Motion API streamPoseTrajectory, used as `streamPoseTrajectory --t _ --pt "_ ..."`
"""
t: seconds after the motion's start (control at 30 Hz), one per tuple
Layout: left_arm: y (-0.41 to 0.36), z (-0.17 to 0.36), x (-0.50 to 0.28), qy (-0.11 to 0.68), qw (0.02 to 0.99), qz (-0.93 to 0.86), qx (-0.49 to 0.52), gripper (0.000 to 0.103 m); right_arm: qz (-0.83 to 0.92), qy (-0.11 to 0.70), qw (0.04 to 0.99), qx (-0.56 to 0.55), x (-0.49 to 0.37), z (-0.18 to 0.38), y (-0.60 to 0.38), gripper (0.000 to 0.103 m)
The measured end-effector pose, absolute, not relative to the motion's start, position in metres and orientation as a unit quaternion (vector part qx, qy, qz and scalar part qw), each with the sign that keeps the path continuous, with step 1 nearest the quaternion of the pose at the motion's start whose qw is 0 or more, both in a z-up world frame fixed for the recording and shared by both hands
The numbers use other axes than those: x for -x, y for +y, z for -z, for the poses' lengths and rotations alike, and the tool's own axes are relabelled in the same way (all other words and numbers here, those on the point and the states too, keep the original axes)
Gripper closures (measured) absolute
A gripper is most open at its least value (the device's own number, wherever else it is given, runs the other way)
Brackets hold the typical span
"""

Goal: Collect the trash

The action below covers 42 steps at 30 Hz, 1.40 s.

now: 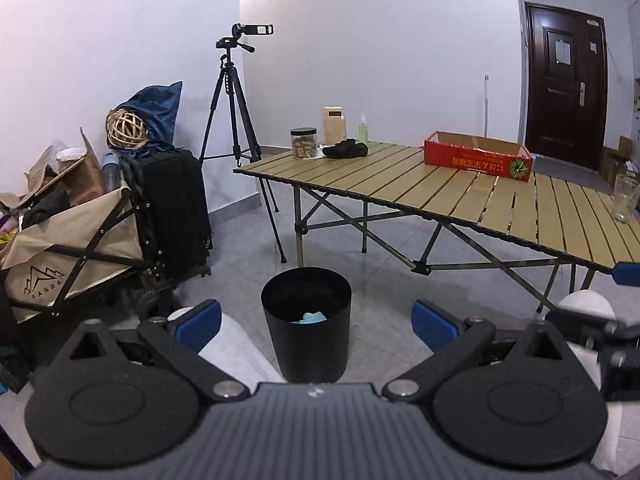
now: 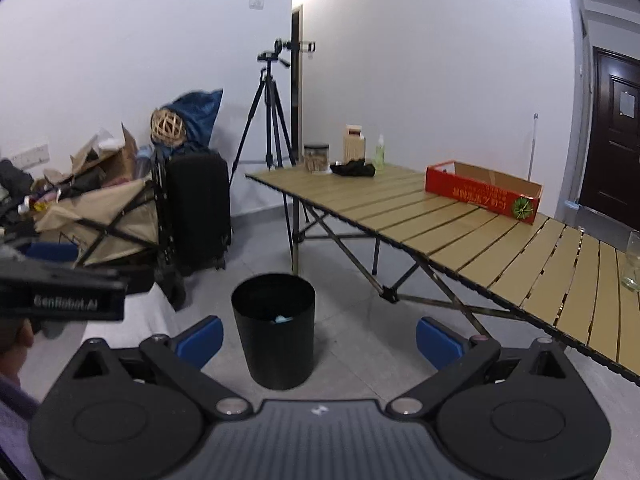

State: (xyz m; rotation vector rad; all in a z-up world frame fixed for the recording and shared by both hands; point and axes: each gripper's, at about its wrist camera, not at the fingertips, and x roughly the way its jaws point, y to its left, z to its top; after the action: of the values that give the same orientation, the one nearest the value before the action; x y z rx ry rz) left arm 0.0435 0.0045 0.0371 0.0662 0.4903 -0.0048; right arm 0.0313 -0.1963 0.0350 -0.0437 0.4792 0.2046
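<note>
Blue-padded fingers of the left gripper (image 1: 316,320) stand wide apart at the bottom of the left wrist view, holding nothing; framed in the gap between them is the black trash bin (image 1: 307,326), upright on the grey tiled floor (image 1: 384,280). Something light blue (image 1: 313,317) lies inside the bin, low against its far wall. The right gripper (image 2: 319,338) is spread just as wide and also holds nothing, with the same bin at its 12 o'clock.

Around the bin the floor is bare on every side. At 1 o'clock from it the near edge of the slatted folding table (image 1: 440,192) runs diagonally, its crossed legs standing just beyond the bin. On the tabletop sit a red cardboard box (image 1: 478,160) near the middle, a clear glass (image 1: 625,200) close to the near edge at 3 o'clock, and at the far corner a jar (image 1: 304,142), a black cloth (image 1: 346,148) and a green spray bottle (image 1: 363,128).

At 10 o'clock from the bin stand a black suitcase (image 1: 172,208) and a beige folding wagon (image 1: 72,248) heaped with clutter. A camera tripod (image 1: 232,92) stands by the wall at 11 o'clock, and a dark door (image 1: 566,84) lies at 2 o'clock.
</note>
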Motion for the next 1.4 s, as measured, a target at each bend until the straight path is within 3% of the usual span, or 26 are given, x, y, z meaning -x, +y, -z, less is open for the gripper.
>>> streamPoseTrajectory --t 0.4,1.4 --pt "0.01 -0.042 0.011 0.219 0.975 0.004 -0.035 0.0 -0.108 0.207 0.973 -0.004 0.015 -0.044 -0.193 0.0" --pt "0.009 -0.051 0.03 0.19 0.981 0.008 -0.038 0.0 -0.097 0.19 0.977 0.002 0.035 -0.047 -0.194 0.0"
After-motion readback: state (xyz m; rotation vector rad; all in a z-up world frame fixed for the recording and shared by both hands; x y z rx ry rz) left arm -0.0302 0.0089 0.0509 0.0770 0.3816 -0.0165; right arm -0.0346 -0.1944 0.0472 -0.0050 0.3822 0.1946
